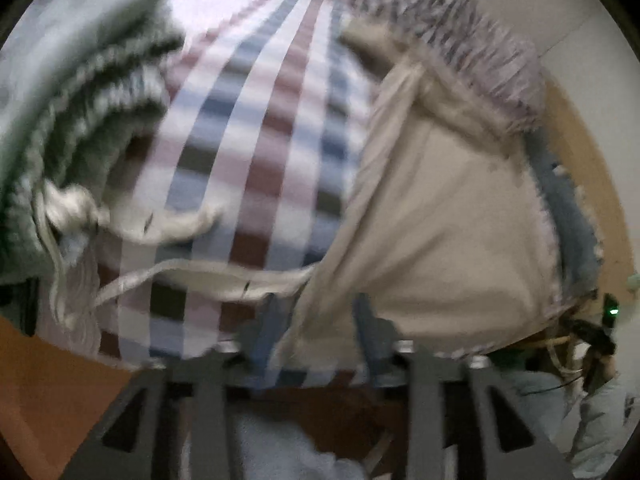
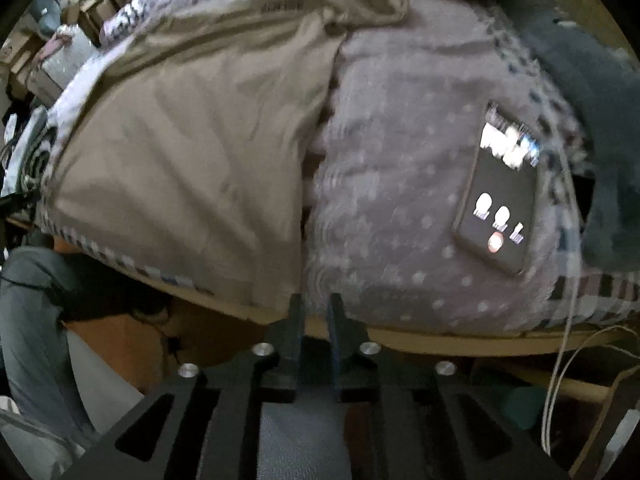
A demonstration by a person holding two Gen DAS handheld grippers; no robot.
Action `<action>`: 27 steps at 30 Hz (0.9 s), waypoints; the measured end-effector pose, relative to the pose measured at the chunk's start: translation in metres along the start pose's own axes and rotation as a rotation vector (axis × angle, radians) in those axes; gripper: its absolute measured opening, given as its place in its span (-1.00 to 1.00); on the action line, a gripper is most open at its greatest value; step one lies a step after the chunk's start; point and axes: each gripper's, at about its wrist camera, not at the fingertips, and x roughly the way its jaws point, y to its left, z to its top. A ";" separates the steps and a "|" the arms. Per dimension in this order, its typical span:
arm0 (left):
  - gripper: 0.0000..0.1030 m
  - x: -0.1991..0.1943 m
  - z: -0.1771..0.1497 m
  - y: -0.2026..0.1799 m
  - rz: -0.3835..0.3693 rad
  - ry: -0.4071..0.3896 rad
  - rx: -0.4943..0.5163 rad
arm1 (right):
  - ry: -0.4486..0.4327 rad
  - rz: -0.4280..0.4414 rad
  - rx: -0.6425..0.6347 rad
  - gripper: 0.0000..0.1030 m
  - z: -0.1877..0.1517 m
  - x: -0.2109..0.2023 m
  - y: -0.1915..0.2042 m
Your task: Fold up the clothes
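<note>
Both grippers hang over a bed spread with a checked sheet (image 1: 256,128), and the step in hand reads as the end of one fold, with the beige garment (image 1: 432,208) lying flat on the sheet, one folded edge running toward the near side. Left gripper (image 1: 316,312) stands with its jaws apart; the garment's near corner lies between the fingers, and the blur hides whether a pad touches it, though nothing looks pinched. Right gripper (image 2: 314,312) has its jaws only slightly apart, nothing between them, poised at the bed's near edge just in front of the garment's right border and a grey dotted cloth (image 2: 400,208). Next, judging by this, comes picking fresh hold points on the garment's edge for a further fold, which calls for lowering onto one layer only. A heap of grey-green knitwear (image 1: 80,92) crowds the left side, a dark blue-grey cloth (image 2: 592,92) the right; a phone (image 2: 500,196) with its lit screen and a thin white cable (image 2: 568,280) lie on the dotted cloth, near enough to snag
</note>
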 end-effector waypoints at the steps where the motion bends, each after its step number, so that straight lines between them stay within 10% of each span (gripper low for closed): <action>1: 0.06 -0.009 0.002 -0.004 -0.031 -0.042 0.003 | -0.025 0.003 -0.004 -0.43 0.004 -0.008 0.004; 14: 0.63 -0.072 0.047 -0.064 -0.425 -0.499 -0.004 | -0.334 0.177 -0.092 -0.10 0.123 -0.029 0.122; 27: 0.66 0.028 0.176 -0.071 -0.476 -0.456 -0.135 | -0.545 0.401 -0.009 -0.10 0.241 0.057 0.177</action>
